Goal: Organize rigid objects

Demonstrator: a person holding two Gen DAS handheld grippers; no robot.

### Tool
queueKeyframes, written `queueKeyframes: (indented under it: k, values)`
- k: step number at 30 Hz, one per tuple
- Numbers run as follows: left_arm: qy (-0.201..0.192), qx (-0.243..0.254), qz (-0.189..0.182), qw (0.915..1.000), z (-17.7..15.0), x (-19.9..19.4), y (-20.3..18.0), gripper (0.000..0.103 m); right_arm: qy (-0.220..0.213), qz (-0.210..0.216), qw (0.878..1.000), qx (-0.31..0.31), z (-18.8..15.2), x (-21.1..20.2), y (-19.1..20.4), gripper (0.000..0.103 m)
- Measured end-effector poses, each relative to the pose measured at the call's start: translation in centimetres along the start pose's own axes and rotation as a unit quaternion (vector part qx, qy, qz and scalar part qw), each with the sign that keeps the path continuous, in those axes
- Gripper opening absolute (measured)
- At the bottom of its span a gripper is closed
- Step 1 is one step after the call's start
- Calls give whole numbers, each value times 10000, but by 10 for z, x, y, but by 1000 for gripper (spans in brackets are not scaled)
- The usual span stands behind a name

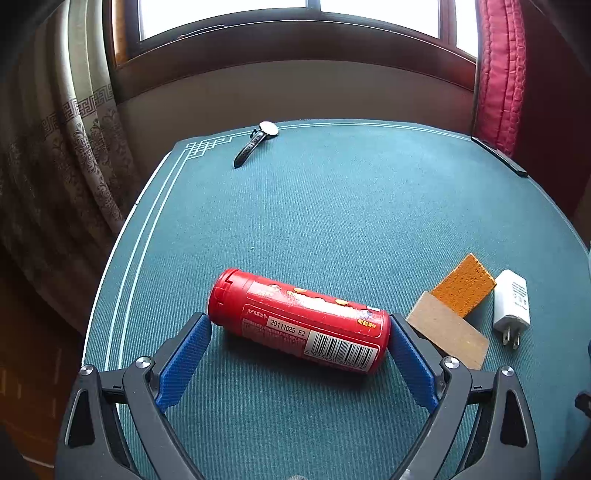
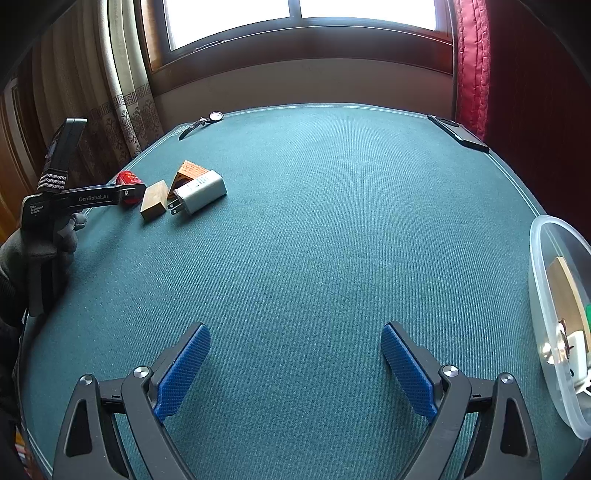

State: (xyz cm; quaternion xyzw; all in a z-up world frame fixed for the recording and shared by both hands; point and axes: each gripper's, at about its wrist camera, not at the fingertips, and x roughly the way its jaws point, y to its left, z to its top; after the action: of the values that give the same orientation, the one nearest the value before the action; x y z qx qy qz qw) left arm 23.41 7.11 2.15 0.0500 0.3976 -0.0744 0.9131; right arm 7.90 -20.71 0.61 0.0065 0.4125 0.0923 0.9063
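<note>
1. Setting: a room in a home.
2. Evidence: a wood-framed window [image 2: 299,14] behind the table, flanked by a patterned beige curtain [image 1: 85,147] and red quilted fabric [image 1: 502,74].
3. Evidence: a table [image 2: 332,221] covered in green felt with a white line border carries a wristwatch [image 1: 258,142].

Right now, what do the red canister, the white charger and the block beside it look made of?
Red canister: glossy plastic, seemingly, with a printed label and moulded cap. White charger: smooth hard plastic, metal prongs. Block: likely wood or fibreboard, matte tan face.
</note>
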Motion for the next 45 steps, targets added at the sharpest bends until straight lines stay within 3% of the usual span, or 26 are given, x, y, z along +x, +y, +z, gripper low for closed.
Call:
queueKeyframes:
  k: [2,5,14,24,37,39,45]
  values:
    - [16,11,-20,10000,0,1,0,95,3,-13,10000,-8,0,0,0,96]
    - [33,6,-73,10000,0,2,0,85,6,-27,10000,-14,0,1,1,96]
    - [-109,-67,-324,9994,-9,-13,-12,84,51,19,10000,-3,7,5,4,96]
    - [-278,-473,-386,9977,-38,-46,-19,84,84,371,9991,-166,56,45,34,96]
    - [-380,-729,-410,9958,-54,-61,-15,85,-9,370,9968,-706,102,82,74,96]
    - [-313,-814,-371,9955,-55,-59,-13,87,25,393,9962,-781,103,85,78,95]
    - [-237,-1004,-376,9940,-57,-56,-8,90,48,315,9937,-1079,99,86,87,77]
